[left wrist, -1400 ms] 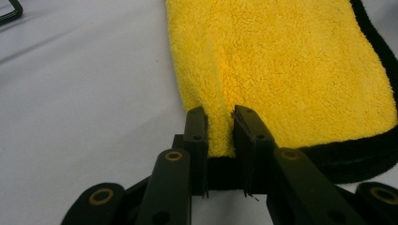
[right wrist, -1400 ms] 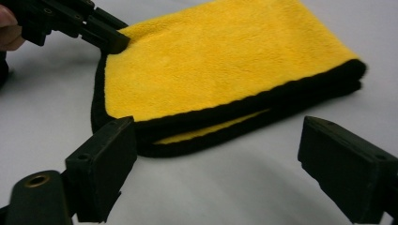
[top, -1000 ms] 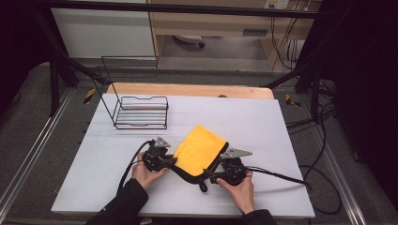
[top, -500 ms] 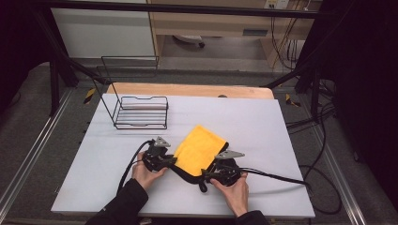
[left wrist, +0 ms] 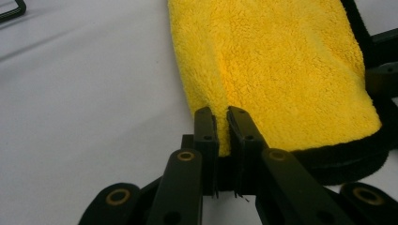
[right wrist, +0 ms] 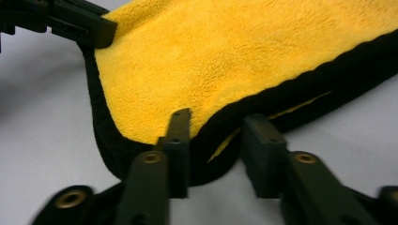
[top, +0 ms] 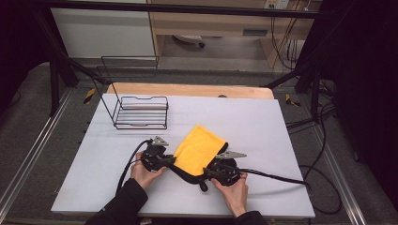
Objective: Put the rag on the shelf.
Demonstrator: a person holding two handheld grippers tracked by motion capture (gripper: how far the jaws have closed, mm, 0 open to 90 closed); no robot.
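— Since the yellow microfibre cloth (top: 199, 149) lies slantwise at the lower middle of the high view, its long axis running from lower left up to upper right, where do the two grippers stand to it?

— At its near short end, one at each corner. The left gripper (top: 165, 160) is at the cloth's lower-left corner, the right gripper (top: 212, 168) at the lower-right, where the black-edged fold sags onto the white desk (top: 263, 122).

— And the jaws?

— In the left gripper view the left gripper's (left wrist: 223, 133) jaws are pressed nearly together, pinching the yellow edge of the cloth (left wrist: 277, 61) between them. In the right gripper view the right gripper's (right wrist: 216, 140) jaws have just been closing; the black hem of the cloth (right wrist: 225, 61) sits between them, one jaw against the fabric, the other with a sliver of gap, so I'd call it not quite pinched.

— So the cloth runs away from both?

— Yes, up the frame. The wire rack (top: 141, 111) stands well apart, upper left.
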